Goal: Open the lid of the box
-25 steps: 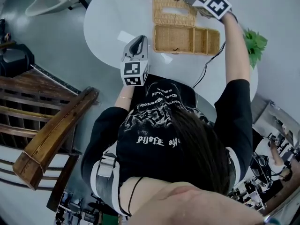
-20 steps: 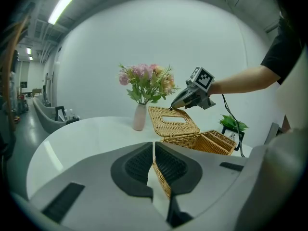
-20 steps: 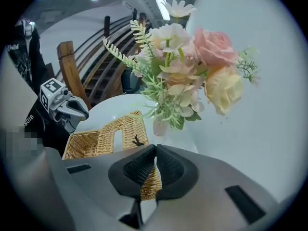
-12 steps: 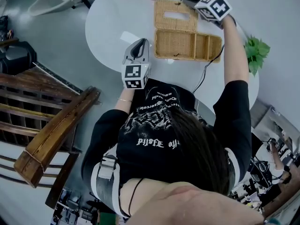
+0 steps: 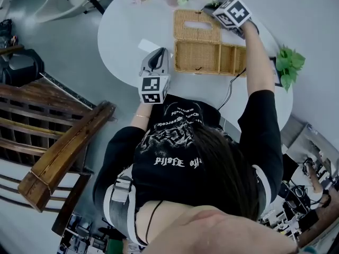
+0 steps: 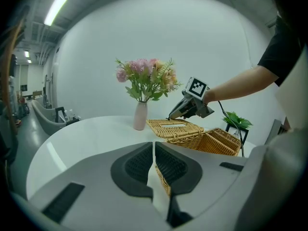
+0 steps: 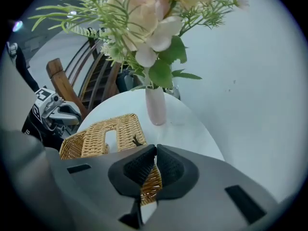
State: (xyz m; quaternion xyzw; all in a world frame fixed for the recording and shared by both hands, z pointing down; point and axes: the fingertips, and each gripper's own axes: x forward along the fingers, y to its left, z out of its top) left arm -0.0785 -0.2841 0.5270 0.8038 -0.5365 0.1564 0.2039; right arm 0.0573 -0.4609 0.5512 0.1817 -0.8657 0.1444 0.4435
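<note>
The wicker box [image 5: 209, 57] sits on the round white table [image 5: 127, 30] straight ahead of me, with its lid [image 5: 197, 25] already swung right over. The lid lies flat on the table at the box's 12 o'clock, touching its far edge, with the oblong slot facing up. The box's inside is bare wicker, with a divider toward its 3 o'clock end.

My right tool [image 5: 204, 8] hangs at the lid's 1 o'clock corner, pointing steeply down. In the right gripper view its jaws [image 7: 155, 147] are clenched tip to tip. The lid's weave shows through the slim gap behind the tips, but I cannot see any of it pinched.

My left tool [image 5: 158, 52] is at the box's 8 o'clock, near it but apart, above the table's near edge. In the left gripper view its jaws [image 6: 154, 144] are drawn together with only a sliver between them and nothing in it.

A pale vase [image 6: 140, 115] of pink flowers stands at the lid's 11 o'clock. A small green plant [image 5: 288, 62] is at the box's 3 o'clock, and a wooden chair [image 5: 58, 142] is off at my 9 o'clock.
</note>
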